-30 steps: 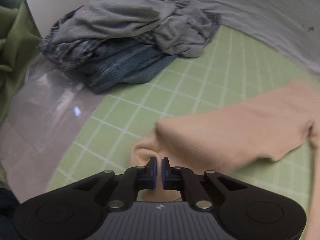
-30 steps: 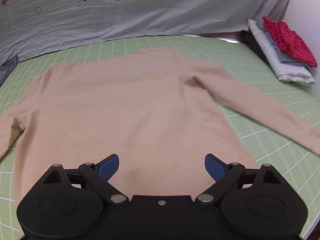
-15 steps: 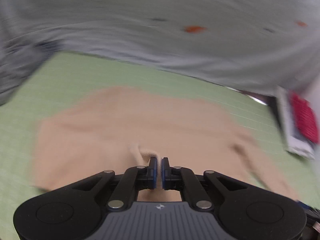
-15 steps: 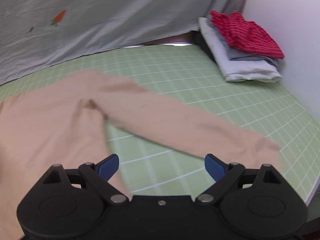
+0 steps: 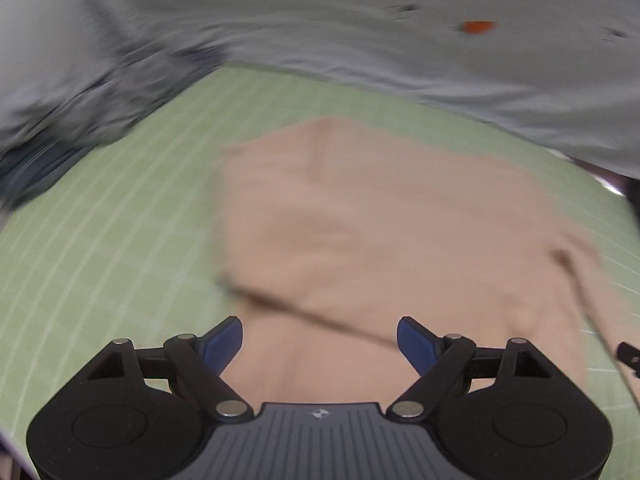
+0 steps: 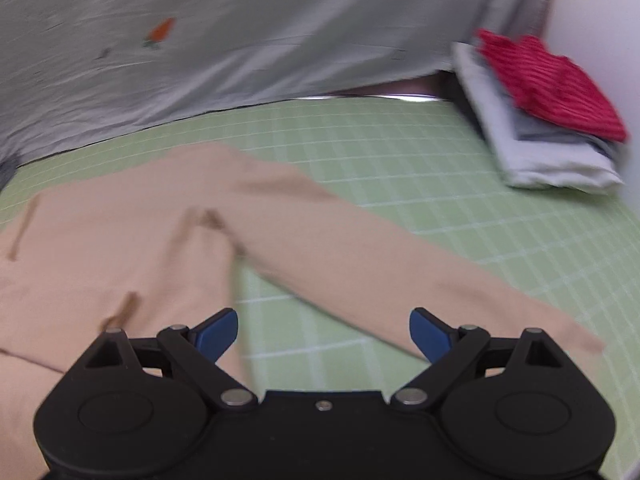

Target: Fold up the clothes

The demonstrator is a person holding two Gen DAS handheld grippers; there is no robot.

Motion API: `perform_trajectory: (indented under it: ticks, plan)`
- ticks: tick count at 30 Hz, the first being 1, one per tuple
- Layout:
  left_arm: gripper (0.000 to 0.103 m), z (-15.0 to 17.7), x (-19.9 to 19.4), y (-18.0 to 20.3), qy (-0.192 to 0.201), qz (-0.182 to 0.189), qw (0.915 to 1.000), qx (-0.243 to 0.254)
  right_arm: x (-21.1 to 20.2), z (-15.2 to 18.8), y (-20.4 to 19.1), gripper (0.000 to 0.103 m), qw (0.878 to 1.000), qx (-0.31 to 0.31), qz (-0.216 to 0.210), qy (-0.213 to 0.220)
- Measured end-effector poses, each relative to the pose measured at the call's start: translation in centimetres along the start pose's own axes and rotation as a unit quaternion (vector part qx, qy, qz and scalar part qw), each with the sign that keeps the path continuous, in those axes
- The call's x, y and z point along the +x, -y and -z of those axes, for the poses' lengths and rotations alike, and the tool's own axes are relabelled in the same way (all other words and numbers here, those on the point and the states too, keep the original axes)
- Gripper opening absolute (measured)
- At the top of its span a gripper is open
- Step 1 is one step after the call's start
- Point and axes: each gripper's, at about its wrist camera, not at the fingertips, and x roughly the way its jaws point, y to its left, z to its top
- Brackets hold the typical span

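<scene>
A beige long-sleeved top (image 5: 380,232) lies flat on the green grid mat (image 5: 120,240), its left sleeve folded across the body. My left gripper (image 5: 320,340) hovers over the top's lower part; its jaws are opening and nothing is between the blue pads. In the right wrist view the same beige top (image 6: 104,248) fills the left side, and its right sleeve (image 6: 360,264) stretches out diagonally toward the lower right. My right gripper (image 6: 324,334) stands open above the mat between the body and that sleeve, holding nothing.
A grey sheet with carrot prints (image 6: 240,32) hangs along the back edge. A pile of unfolded grey and blue clothes (image 5: 80,112) sits at the far left. A folded stack with a red knit on top (image 6: 548,112) lies at the far right near a white wall.
My left gripper carried the left sleeve cuff across the top's body, then opened and let it go. The right gripper swung right, from over the body to over the right sleeve, staying open.
</scene>
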Motion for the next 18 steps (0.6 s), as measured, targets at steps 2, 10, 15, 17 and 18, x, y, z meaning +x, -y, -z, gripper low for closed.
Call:
perform_trajectory:
  ticks: [2,10,15,17,18]
  plan:
    - [0.085,0.3,0.0,-2.9,-0.01,-0.028,0.9991,-0.03,0.5,-0.2,-2.5,0.093,0.999,-0.019,-0.039,-0.003]
    - [0.085,1.5,0.8,-7.6,-0.053,-0.058,0.9957,-0.049,2.7,1.1,-11.1,0.06,0.983,-0.087,-0.151,-0.059]
    - [0.085,0.7,1.9,-7.0,-0.059,-0.05,0.9964,-0.037,2.9,0.9,-12.7,0.002,0.976,-0.128,-0.166,-0.055]
    - [0.085,0.2,2.2,-6.5,-0.056,-0.045,0.9968,-0.035,2.7,0.2,-12.5,0.002,0.973,-0.137,-0.18,-0.043]
    - [0.085,-0.1,2.4,-6.3,-0.054,-0.043,0.997,-0.035,2.6,-0.3,-12.1,0.002,0.973,-0.133,-0.186,-0.036]
